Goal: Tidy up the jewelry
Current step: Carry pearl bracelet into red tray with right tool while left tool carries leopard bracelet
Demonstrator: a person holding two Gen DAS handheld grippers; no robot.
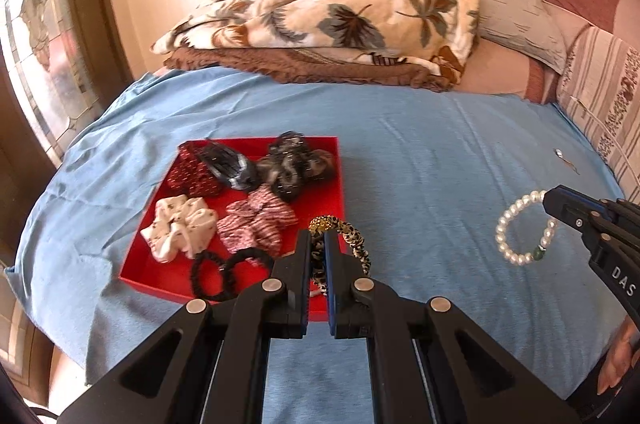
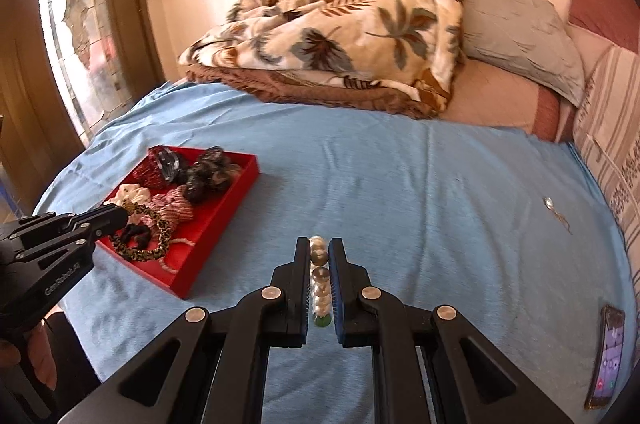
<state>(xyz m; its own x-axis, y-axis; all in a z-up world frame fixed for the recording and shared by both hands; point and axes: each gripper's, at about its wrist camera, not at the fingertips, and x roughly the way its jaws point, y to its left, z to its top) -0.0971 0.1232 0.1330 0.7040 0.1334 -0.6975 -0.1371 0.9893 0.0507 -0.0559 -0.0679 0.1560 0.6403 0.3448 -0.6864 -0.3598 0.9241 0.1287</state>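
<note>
A red tray [image 1: 338,180] sits on a blue sheet [image 1: 420,152] spread over a bed, filled with scrunchies [image 1: 182,226], black hair ties [image 1: 212,274] and a dark hair claw [image 1: 232,166]. Beyond the tray, a leaf-print blanket [image 1: 328,8] lies heaped by a grey pillow [image 1: 516,16]. Right of the tray, well apart, lie a small pendant [image 2: 550,203] and, near the sheet's edge, a phone [image 2: 608,356]. The left gripper [image 1: 318,238] is clamped on a leopard-print bracelet [image 1: 352,238], held over the tray's near right corner. The right gripper [image 2: 319,244] pinches a pearl bracelet [image 1: 520,236], held above the bare sheet right of the tray. Open sheet stretches between tray and pendant.
</note>
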